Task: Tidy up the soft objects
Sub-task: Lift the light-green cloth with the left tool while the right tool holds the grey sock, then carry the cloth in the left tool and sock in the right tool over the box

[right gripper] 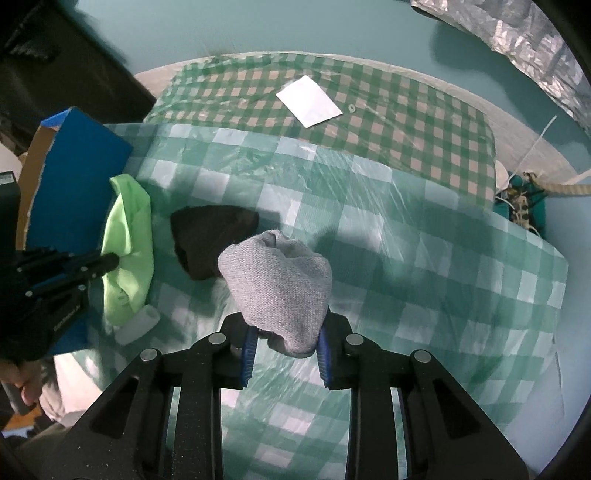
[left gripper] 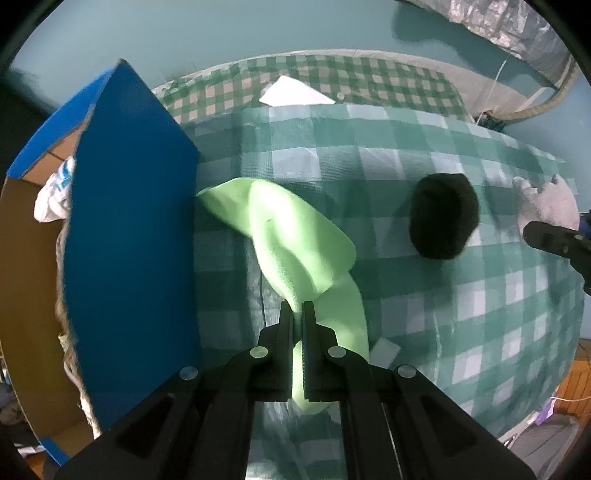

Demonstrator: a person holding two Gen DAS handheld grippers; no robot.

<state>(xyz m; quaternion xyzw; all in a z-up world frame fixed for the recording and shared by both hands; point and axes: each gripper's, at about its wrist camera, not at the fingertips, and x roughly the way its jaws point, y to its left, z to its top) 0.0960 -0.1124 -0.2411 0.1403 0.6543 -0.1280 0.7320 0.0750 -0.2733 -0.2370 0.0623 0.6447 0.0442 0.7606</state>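
Both wrist cameras look steeply down past their own fingers, close above the checked tablecloth [left gripper: 424, 302]; both catch the green cloth [left gripper: 295, 236], blue box [left gripper: 129, 221], and what seems a dark beanie [right gripper: 210, 240].

Ahead of my tool lay a green-checked plastic tablecloth [right gripper: 424, 229], a teal floor [right gripper: 221, 29] beyond it.
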